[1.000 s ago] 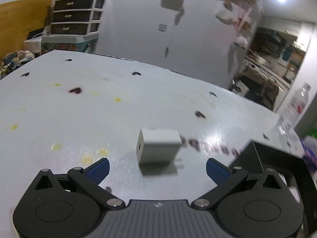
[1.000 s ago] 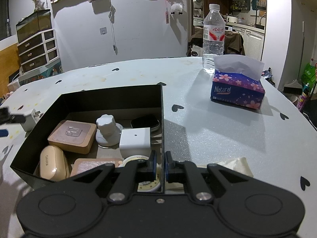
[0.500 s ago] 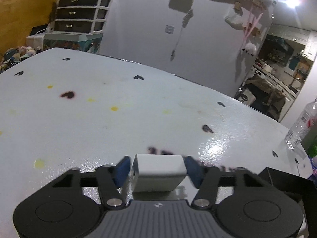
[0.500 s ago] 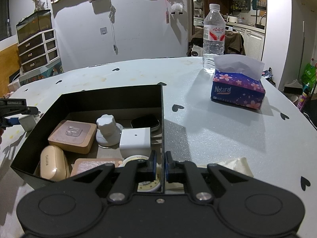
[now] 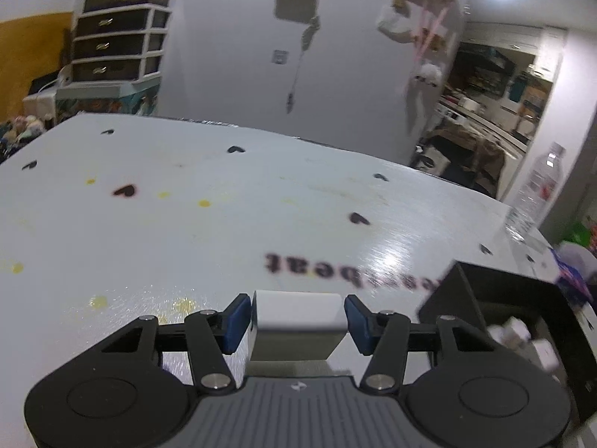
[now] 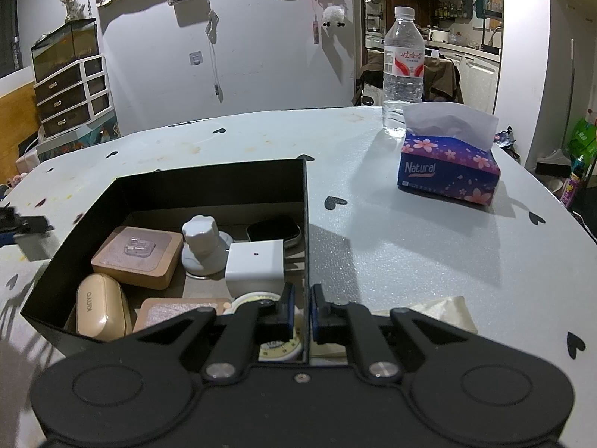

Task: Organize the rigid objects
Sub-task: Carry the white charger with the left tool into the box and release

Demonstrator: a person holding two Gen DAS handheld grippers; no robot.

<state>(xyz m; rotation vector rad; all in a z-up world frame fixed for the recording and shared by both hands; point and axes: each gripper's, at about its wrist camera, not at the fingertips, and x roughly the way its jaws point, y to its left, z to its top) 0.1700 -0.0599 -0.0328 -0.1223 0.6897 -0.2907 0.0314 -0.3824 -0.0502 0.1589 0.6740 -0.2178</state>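
While left tongs point(image 5: 296, 323) close on white cube point(image 5: 298, 323), only right view shows right tongs point(image 6: 301, 311) clamping box wall point(image 6: 306, 246).

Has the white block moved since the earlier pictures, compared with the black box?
Yes. The white block, now between the closing blue pads of the left gripper, sits nearer the black box than one second ago, apparently lifted off the table.
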